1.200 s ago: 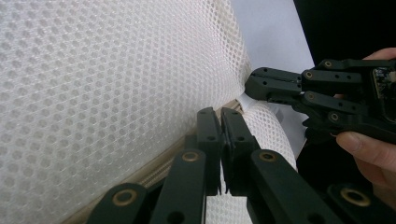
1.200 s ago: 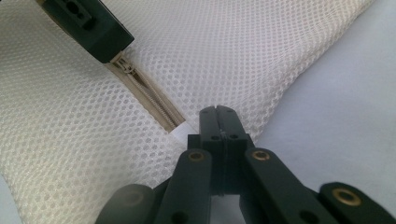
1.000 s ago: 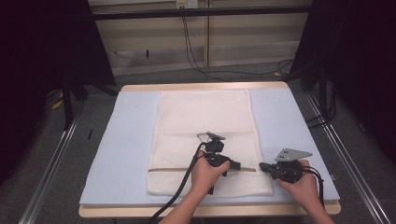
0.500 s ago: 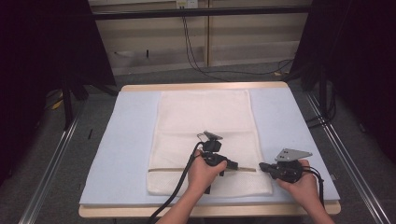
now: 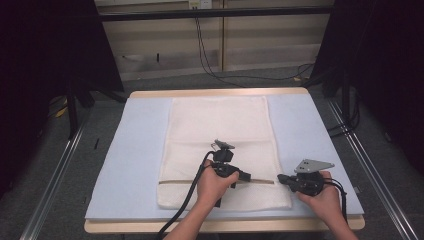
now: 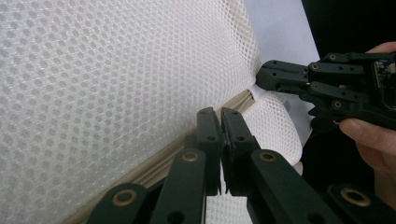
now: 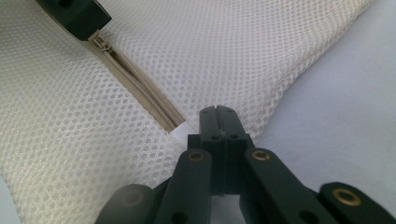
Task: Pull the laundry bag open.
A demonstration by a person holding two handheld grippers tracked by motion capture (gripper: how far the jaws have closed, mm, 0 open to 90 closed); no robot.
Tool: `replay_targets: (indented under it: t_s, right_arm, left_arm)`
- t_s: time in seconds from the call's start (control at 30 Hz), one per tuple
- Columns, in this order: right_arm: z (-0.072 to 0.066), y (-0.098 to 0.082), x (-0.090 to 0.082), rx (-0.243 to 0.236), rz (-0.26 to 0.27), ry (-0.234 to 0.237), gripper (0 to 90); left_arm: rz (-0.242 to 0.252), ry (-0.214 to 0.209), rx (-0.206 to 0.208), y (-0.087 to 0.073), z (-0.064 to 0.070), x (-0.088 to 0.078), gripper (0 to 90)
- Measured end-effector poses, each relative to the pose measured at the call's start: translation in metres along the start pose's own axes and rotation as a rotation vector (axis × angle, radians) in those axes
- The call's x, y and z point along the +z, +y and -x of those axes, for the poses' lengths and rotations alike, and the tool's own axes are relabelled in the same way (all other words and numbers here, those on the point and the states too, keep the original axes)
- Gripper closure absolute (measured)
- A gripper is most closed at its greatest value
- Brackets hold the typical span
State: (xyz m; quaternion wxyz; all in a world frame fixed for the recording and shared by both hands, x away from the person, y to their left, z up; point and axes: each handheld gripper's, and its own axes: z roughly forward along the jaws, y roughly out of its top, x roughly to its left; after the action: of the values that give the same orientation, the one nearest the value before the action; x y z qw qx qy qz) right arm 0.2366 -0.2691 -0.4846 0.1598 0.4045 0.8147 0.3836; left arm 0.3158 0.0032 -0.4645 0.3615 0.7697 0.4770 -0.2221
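White mesh bag (image 5: 220, 145), flat, beige zipper (image 5: 260, 181)

A pale blue foam mat (image 5: 135, 165) covers a light wooden table (image 5: 215, 93); black cables (image 5: 210, 65) trail across the grey floor (image 5: 200, 81) beyond the table's far edge.

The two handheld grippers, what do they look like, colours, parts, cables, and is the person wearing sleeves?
Both are black. The left claw and right claw each have two flat black jaws on linked bars joined by brass-coloured rivets. A grey three-cornered plate tops the right gripper, and a smaller one sits on the left. A thick black cable trails from the left. The forearms are bare, with no sleeves.
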Motion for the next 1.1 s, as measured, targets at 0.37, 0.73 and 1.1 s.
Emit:
replay_targets:
  t_s: [0.37, 0.73, 1.1]
  right_arm:
    - [0.0, 0.0, 0.0, -0.003, 0.0, -0.002, 90.0]
    - [-0.001, 0.0, 0.0, -0.009, 0.002, -0.003, 90.0]
    - [-0.001, 0.0, 0.0, -0.009, 0.001, -0.003, 90.0]
  left_arm:
    - [0.0, 0.013, 0.001, -0.001, -0.005, -0.008, 87.3]
    - [0.001, 0.022, -0.008, -0.002, -0.008, -0.015, 87.3]
    - [-0.005, 0.033, 0.006, -0.002, -0.011, -0.02, 87.3]
